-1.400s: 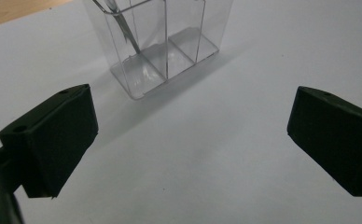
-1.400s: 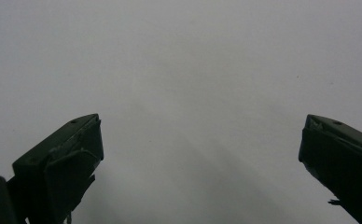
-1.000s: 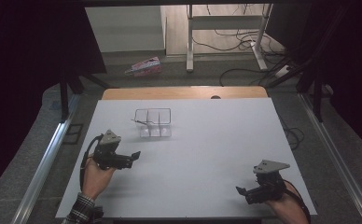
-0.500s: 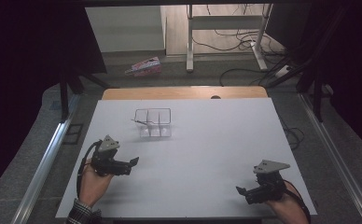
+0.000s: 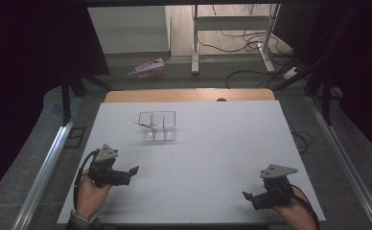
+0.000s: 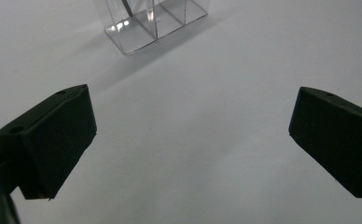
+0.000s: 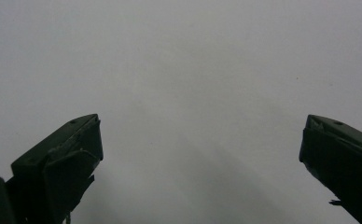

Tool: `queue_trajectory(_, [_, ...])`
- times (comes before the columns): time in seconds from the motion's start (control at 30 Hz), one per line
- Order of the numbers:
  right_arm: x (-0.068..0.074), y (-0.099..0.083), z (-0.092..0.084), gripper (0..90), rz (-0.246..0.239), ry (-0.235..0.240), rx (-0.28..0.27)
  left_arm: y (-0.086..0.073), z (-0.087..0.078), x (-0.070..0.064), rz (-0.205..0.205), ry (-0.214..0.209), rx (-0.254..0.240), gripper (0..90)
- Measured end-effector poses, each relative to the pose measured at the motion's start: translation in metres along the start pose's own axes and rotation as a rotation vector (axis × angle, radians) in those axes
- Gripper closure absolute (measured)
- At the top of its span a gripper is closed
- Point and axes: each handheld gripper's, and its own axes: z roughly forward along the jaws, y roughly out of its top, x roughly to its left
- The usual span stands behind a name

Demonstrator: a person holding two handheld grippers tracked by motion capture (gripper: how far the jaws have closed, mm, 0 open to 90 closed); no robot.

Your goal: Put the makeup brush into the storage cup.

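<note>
Our left tool has slid a little toward the lower left of the high view since a second ago, drawing back from the clear divided box, while our right tool sits where it was at the lower right. We read that as a small retreat or a settling of the hand rather than the start of a reach, so the work on the box looks not yet begun.

The white bench spreads across the middle of the high view, bare apart from the box. That box stands in the upper left part of the bench, upright, with thin partitions splitting it into compartments, and a thin dark item leans in or against its left side; we cannot tell what it is. In the left gripper view the box sits at the top edge, ahead of the jaws and well apart from them.

Both tools are spread wide with nothing between the jaws: in each gripper view the two black jaws stand far apart over plain bench surface. The left tool points toward the box, so we judge it the likelier one to go in first, with the right waiting.
</note>
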Motion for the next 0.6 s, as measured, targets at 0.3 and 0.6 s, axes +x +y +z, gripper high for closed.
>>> queue_trajectory(0.3, [0.0, 0.0, 0.0, 0.0, -0.001, 0.001, 0.0, -0.009, -0.008, 0.001, -0.017, 0.003, -0.001, 0.9])
queue_trajectory(0.6, [0.001, 0.0, 0.0, 0.0, -0.001, 0.003, 0.0, -0.017, -0.016, 0.0, -0.032, 0.001, -0.009, 0.8])
